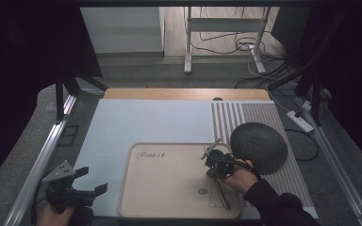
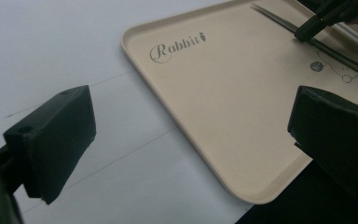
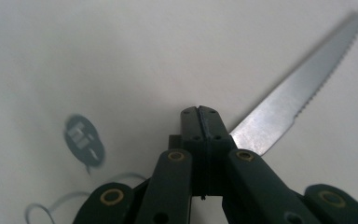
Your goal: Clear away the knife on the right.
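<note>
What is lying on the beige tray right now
A serrated knife lies on the beige tray, with the right claw shut on it. The tray's printed "Rabbit" word and small drawings show too. The part of the knife under the claw is covered.

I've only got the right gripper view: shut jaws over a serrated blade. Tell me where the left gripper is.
Observer: The left gripper is off the near left corner of the tray.
Operator: Report its jaws.
Observer: Wide open, holding nothing.
Operator: Say what lies right of the tray.
Observer: A dark round mat, lying on a striped board.
</note>
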`<state>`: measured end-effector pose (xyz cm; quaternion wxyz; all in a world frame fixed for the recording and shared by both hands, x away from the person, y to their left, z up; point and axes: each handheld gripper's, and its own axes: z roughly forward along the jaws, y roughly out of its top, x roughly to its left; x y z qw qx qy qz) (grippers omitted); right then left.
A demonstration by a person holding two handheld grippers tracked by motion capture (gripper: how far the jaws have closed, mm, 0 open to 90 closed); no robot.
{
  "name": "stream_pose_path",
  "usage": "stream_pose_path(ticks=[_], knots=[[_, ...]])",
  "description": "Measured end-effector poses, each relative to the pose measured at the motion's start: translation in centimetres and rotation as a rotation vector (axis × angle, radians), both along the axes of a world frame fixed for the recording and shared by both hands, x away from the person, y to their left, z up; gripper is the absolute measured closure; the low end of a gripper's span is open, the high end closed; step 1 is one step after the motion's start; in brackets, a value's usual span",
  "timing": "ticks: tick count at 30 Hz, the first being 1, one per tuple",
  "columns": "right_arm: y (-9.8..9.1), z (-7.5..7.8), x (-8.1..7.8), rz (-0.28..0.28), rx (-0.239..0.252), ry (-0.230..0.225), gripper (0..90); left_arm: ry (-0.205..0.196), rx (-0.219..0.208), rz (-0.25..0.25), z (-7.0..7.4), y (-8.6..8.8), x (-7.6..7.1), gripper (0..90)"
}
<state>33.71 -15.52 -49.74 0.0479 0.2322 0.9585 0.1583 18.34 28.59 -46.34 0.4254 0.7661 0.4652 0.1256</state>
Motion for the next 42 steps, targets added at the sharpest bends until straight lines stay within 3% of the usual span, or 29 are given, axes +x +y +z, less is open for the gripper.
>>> stream_pose_path(ticks=[15, 26, 31, 42], knots=[[-3.2, 0.2, 0.3, -0.078, 0.0, 0.028, 89.6, 0.0, -0.003, -0.002, 0.0, 0.0, 0.1, 1.9], [-4.0, 0.3, 0.3, -0.099, 0.005, 0.044, 88.4, 0.001, -0.001, -0.003, 0.0, 0.0, 0.1, 1.9], [-4.0, 0.4, 0.5, -0.113, 0.062, 0.091, 86.7, 0.002, -0.002, -0.003, 0.0, 0.0, 0.1, 2.0], [-3.9, 1.7, 0.4, -0.138, 0.142, 0.054, 68.8, 0.001, -0.001, -0.003, 0.0, 0.0, 0.1, 2.0]])
